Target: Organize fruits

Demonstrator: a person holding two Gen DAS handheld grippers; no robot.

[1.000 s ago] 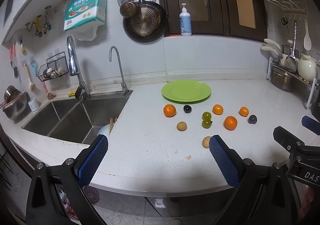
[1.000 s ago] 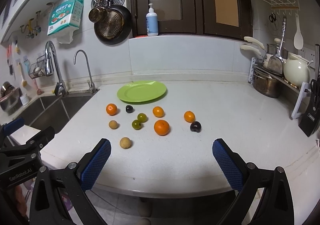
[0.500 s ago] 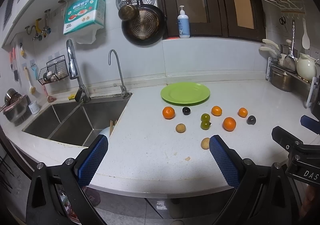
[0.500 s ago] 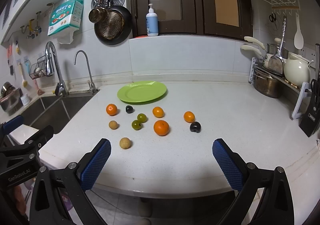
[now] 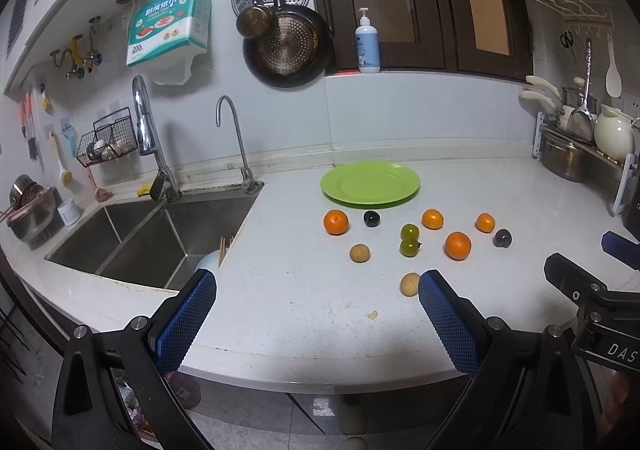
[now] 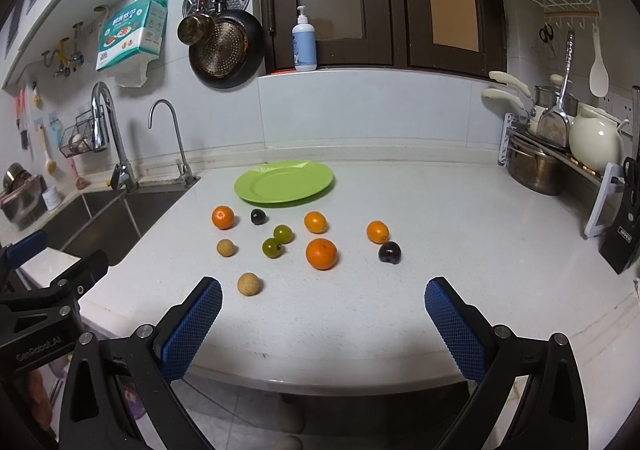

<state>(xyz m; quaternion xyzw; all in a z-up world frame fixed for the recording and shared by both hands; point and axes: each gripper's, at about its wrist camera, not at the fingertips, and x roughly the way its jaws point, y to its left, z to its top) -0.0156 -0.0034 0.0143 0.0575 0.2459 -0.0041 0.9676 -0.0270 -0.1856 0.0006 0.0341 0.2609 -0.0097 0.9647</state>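
An empty green plate (image 5: 370, 182) (image 6: 284, 181) lies at the back of the white counter. In front of it are scattered several oranges, the largest (image 6: 321, 253) (image 5: 457, 245) nearest me, two green fruits (image 6: 273, 248), two dark plums (image 6: 389, 252) and two tan round fruits (image 6: 249, 284) (image 5: 409, 284). My left gripper (image 5: 316, 286) hangs open over the counter's front edge, short of the fruit. My right gripper (image 6: 323, 292) is open too, near the front edge, holding nothing.
A double steel sink (image 5: 152, 234) with two taps lies to the left. A dish rack with a pot and a white jug (image 6: 592, 141) stands at the right, with a knife block (image 6: 622, 234) beside it. Pans hang on the back wall.
Both grippers have barely shifted; the left view has drifted very slightly. No fruit has moved.
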